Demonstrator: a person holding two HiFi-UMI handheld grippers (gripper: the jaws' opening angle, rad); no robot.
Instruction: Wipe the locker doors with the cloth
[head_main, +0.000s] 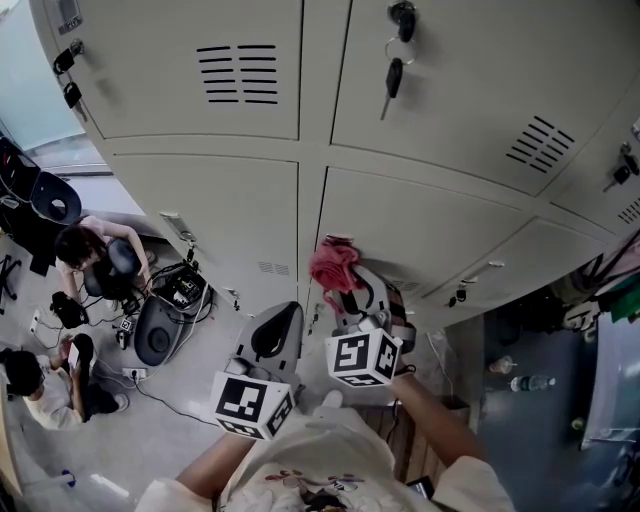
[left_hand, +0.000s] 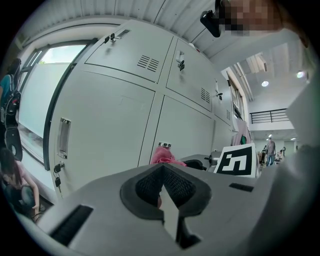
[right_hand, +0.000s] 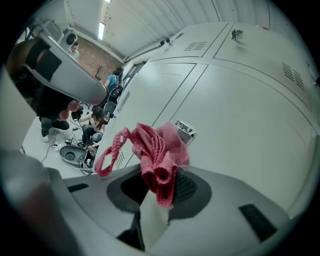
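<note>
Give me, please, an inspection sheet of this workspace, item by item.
Surface: grey locker doors, all shut; no dirt can be made out.
Job's things: pink cloth, bunched, close to the lower doors; whether it touches them cannot be told.
Clutter: keys hanging on an upper door; bottle on the floor.
Grippers: right gripper shut on the cloth; left gripper shut, holding nothing.
Cables: cables loose on the floor at left.
Surroundings: people sitting on the floor at left.
</note>
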